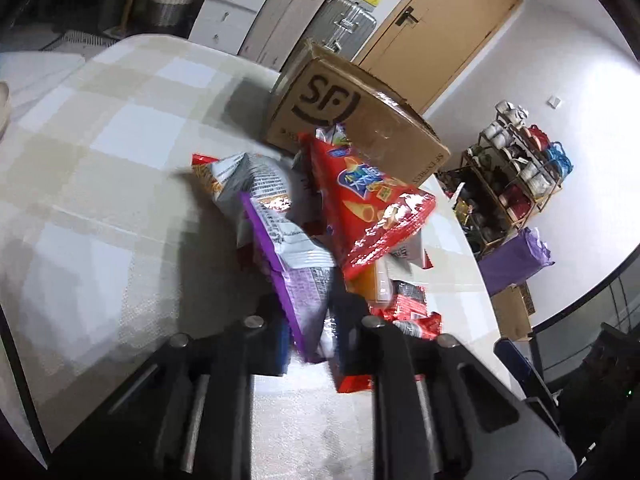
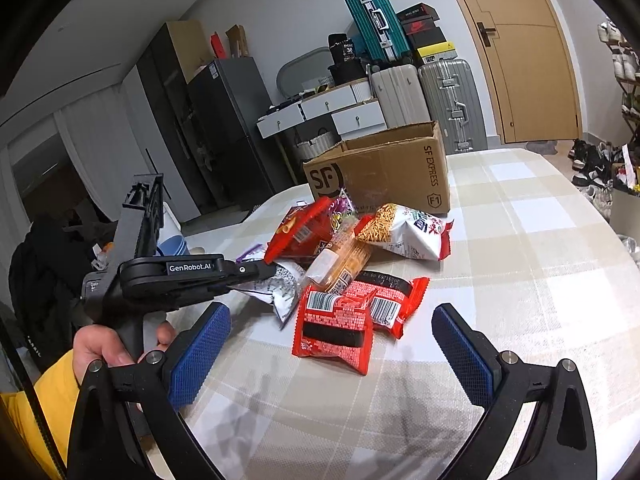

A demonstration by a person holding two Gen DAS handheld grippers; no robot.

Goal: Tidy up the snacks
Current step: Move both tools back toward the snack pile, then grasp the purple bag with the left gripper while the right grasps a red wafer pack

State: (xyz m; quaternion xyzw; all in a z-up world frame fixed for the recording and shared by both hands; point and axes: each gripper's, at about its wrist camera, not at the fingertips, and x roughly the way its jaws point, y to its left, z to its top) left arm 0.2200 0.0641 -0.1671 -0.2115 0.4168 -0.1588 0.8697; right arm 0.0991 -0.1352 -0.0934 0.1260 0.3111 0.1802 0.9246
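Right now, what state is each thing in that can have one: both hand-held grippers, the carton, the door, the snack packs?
Left hand-held gripper: shut on the purple-and-silver snack bag.
Right hand-held gripper: open, holding nothing.
Brown cardboard SF carton: upright, top flaps open.
Tan wooden door: closed.
Two red wrapped packs: flat on the checked tablecloth, sealed, barcode side up.

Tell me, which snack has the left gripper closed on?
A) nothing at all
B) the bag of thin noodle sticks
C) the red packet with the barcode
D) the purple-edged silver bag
D: in the left wrist view the left gripper is shut on the purple-edged silver bag, while the red packet with the barcode and the bag of thin noodle sticks lie untouched on the table.
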